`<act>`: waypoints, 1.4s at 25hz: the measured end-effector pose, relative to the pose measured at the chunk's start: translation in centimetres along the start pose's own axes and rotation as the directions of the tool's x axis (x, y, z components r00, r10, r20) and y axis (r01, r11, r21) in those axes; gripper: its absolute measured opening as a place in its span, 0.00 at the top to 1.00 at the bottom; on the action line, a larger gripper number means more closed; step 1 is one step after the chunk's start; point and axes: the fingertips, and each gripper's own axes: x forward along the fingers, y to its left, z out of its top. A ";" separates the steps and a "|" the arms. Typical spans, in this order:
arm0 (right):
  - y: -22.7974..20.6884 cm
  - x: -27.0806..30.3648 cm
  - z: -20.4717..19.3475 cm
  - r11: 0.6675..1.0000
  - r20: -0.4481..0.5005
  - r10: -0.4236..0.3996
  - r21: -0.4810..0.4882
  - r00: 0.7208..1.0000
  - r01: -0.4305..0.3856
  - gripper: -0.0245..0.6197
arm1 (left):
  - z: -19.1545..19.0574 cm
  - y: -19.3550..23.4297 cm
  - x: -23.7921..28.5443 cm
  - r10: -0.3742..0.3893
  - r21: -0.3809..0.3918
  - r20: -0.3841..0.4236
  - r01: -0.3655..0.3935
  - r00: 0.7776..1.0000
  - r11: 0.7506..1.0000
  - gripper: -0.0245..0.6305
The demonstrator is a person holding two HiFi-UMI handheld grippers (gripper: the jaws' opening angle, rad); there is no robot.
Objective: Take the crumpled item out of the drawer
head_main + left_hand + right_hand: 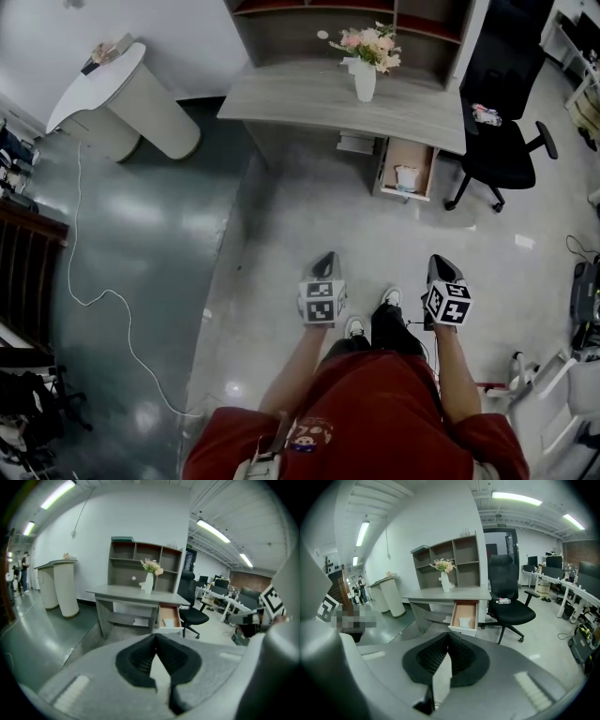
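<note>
The desk's drawer stands pulled open, with a white crumpled item lying inside. Both show far ahead in the left gripper view, drawer and item, and in the right gripper view, drawer and item. My left gripper and right gripper are held side by side over the floor, well short of the desk. Each has its jaws shut, tips touching, with nothing between them. The left gripper and right gripper both aim roughly at the drawer.
A grey desk carries a white vase of flowers, with a shelf unit behind. A black office chair stands right of the drawer. A white rounded counter is at the left, and a white cable snakes over the floor.
</note>
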 end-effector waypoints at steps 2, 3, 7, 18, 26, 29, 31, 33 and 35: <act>-0.1 0.8 0.0 1.000 -0.006 0.001 0.009 1.000 -0.001 0.96 | 0.1 0.2 0.7 -0.001 0.007 -0.013 0.001 1.000 1.000 0.96; -0.1 1.3 0.1 1.000 -0.007 0.003 0.012 1.000 -0.003 0.96 | 0.2 0.3 1.0 0.000 0.010 -0.017 0.000 1.000 1.000 0.96; -0.9 3.5 1.3 1.000 -0.002 0.012 0.017 1.000 -0.012 0.96 | 1.4 0.5 2.9 0.006 0.018 -0.011 -0.005 1.000 1.000 0.96; -6.0 11.0 7.5 0.999 -0.008 0.022 0.031 1.000 -0.022 0.96 | 7.9 0.0 11.4 0.012 0.049 -0.023 -0.011 1.000 0.999 0.96; -10.5 15.9 12.6 0.999 -0.010 0.033 0.042 0.999 -0.032 0.96 | 13.2 -1.3 17.8 0.020 0.074 -0.028 -0.018 0.999 0.997 0.96; -11.9 17.7 13.9 0.998 -0.010 0.035 0.051 0.999 -0.035 0.96 | 14.8 -1.5 19.9 0.028 0.084 -0.029 -0.025 0.999 0.996 0.96; -12.8 18.7 14.7 0.998 -0.008 0.041 0.056 0.999 -0.040 0.96 | 15.6 -1.6 21.3 0.038 0.081 -0.031 -0.035 0.999 0.996 0.96; -13.8 19.7 15.5 0.997 -0.009 0.046 0.060 0.999 -0.046 0.96 | 16.5 -1.9 22.6 0.044 0.080 -0.032 -0.041 0.998 0.996 0.96; -14.9 20.7 16.2 0.997 -0.010 0.050 0.063 0.999 -0.050 0.96 | 17.3 -2.4 24.0 0.047 0.080 -0.035 -0.044 0.998 0.996 0.96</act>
